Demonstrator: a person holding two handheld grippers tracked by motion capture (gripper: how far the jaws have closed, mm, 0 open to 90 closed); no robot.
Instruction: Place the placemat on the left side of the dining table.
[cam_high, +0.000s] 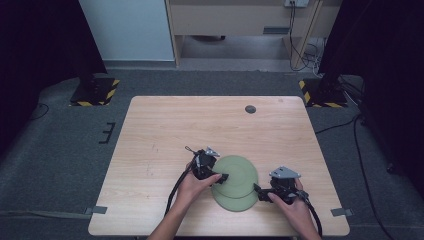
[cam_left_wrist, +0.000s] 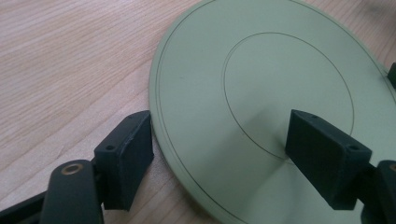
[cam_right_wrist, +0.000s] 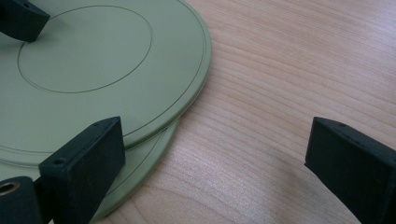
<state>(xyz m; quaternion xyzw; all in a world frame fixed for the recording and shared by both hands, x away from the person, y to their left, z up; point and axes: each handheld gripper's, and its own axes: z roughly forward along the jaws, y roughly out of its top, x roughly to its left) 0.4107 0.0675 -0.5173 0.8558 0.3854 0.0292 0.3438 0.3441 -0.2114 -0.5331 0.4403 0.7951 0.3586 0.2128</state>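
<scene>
High view: left hand-held gripper (cam_high: 223, 176) straddles the upper green plate (cam_high: 240, 170) unclenched; right hand-held gripper (cam_high: 257, 189) gapes, released. Clamp the rim squarely before lifting off the lower plate (cam_high: 237, 204).

The high view is looking forward and down from above the person's side, taking in the whole table (cam_high: 150, 125) and the floor beyond. The left gripper view is riding low and close, looking along its jaws across the top plate (cam_left_wrist: 261, 93) from the plate's left edge. The right gripper view is sitting just as near at the right edge, facing the stacked plates (cam_right_wrist: 93, 60) and bare wood. Both gripper views are sharing that top plate, which is also lying near in the high view (cam_high: 235, 172).
</scene>
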